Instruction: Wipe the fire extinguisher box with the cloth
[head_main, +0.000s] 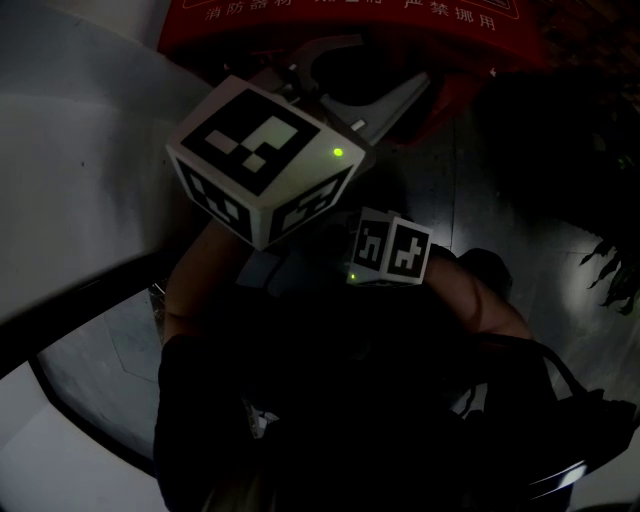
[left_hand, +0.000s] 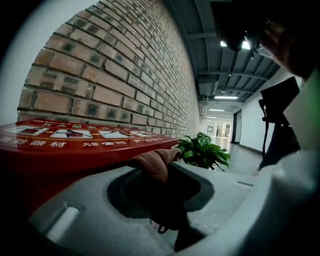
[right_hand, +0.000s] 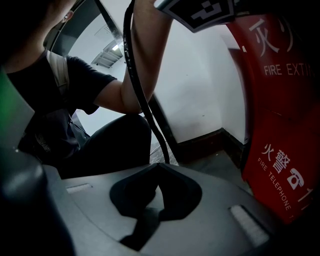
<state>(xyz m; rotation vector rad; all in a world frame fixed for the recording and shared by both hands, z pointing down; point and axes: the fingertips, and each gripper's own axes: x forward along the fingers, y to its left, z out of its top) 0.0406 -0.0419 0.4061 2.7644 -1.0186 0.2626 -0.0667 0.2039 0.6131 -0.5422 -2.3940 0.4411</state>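
The red fire extinguisher box (left_hand: 75, 142) lies at the left of the left gripper view, its flat printed top about level with the jaws. My left gripper (left_hand: 167, 155) is shut on a brown cloth (left_hand: 152, 164), which bunches out of the jaw tips against the box's near edge. In the dark head view the box (head_main: 340, 20) is at the top, with the left marker cube (head_main: 260, 160) just below it. My right gripper (right_hand: 157, 166) is shut with nothing in it and is low beside the box's red side (right_hand: 282, 130). Its cube (head_main: 390, 248) shows lower in the head view.
A brick wall (left_hand: 115, 75) rises behind the box. A potted green plant (left_hand: 202, 150) stands on the floor just past it, with a corridor beyond. A black cable (right_hand: 145, 100) and the person's arm (right_hand: 120, 90) cross the right gripper view before a white wall (right_hand: 200, 100).
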